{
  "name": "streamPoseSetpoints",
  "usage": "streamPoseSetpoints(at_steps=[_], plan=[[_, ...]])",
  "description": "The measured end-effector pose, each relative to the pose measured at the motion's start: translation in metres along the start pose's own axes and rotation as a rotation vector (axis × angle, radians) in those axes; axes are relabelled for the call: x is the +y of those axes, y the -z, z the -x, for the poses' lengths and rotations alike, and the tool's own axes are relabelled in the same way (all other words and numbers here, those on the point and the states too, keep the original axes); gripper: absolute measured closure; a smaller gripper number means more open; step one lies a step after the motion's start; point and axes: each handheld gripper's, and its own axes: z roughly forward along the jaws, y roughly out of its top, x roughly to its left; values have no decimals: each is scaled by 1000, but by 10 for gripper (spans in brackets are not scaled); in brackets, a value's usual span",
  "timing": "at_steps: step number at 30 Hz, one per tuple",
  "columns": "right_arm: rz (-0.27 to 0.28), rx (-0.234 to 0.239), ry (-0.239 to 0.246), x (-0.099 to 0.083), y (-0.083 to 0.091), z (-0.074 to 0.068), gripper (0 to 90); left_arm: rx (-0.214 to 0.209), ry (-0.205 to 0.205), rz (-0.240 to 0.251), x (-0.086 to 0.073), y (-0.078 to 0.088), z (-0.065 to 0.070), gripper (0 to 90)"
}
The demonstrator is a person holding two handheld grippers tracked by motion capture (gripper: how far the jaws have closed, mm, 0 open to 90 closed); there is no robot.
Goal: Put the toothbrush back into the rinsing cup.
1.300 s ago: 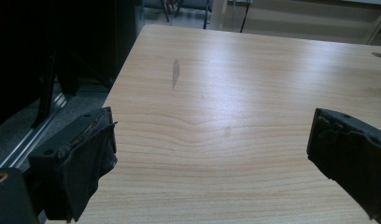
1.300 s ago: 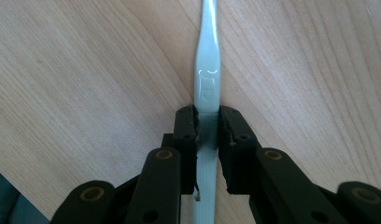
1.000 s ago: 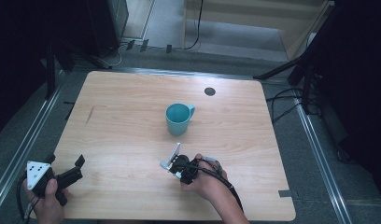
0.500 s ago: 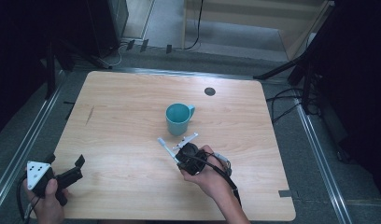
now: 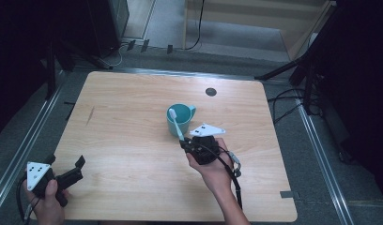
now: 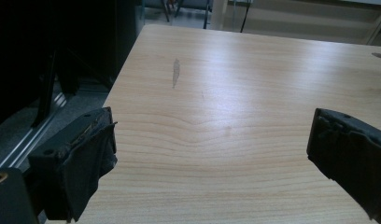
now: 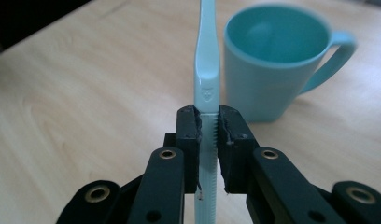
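Note:
A teal mug (image 5: 179, 118) (image 7: 272, 65) stands near the middle of the wooden table (image 5: 128, 140), its handle to the right. My right gripper (image 5: 184, 143) (image 7: 208, 126) is shut on a pale toothbrush (image 5: 177, 124) (image 7: 207, 60), held nearly upright just in front of the mug, with the head (image 5: 172, 113) level with the rim. My left gripper (image 5: 76, 169) (image 6: 212, 154) rests open at the table's front left corner with nothing but bare wood between its jaws.
A dark round hole (image 5: 210, 91) sits at the back of the table behind the mug. Metal rails (image 5: 321, 150) run along both sides. Cables and dark stands (image 5: 293, 70) lie on the floor beyond the far and right edges.
My right gripper has lifted and turned the toothbrush from lying low and pointing left to nearly upright, moving it toward the mug. The left gripper has not moved.

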Motion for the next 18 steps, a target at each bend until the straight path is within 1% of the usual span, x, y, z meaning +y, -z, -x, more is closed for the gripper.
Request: streamPoseSetpoints(at_steps=[2, 3, 4, 6, 7, 8, 10, 11, 12, 13, 14, 15, 16, 18], plan=[[54, -9, -11, 2, 2, 2, 800, 2, 6, 2, 0, 0, 0, 14], [54, -9, -11, 2, 2, 2, 800, 2, 6, 2, 0, 0, 0, 14], [105, -26, -20, 4, 3, 4, 800, 2, 6, 2, 0, 0, 0, 14], [143, -32, -31, 5, 4, 4, 800, 1, 7, 3, 0, 0, 0, 14], [143, -32, -31, 5, 4, 4, 800, 1, 7, 3, 0, 0, 0, 14], [178, -36, -36, 7, 4, 4, 800, 2, 7, 5, 0, 0, 0, 14], [216, -59, -41, 9, 3, 4, 800, 1, 9, 4, 0, 0, -1, 13], [216, -59, -41, 9, 3, 4, 800, 1, 9, 4, 0, 0, -1, 14], [231, -61, -48, 10, 2, 4, 800, 1, 10, 5, 0, 0, -1, 14], [251, -65, -53, 11, 2, 5, 800, 1, 11, 5, 0, 0, -1, 14], [291, -75, -61, 13, 1, 6, 800, 0, 12, 4, 0, 0, -1, 14], [307, -73, -70, 14, 0, 7, 800, -1, 14, 7, 0, 0, -1, 14], [326, -84, -74, 16, -1, 8, 800, -1, 17, 7, 0, 0, -1, 14], [345, -92, -81, 19, -3, 9, 799, -1, 18, 6, 0, 0, -1, 14]])
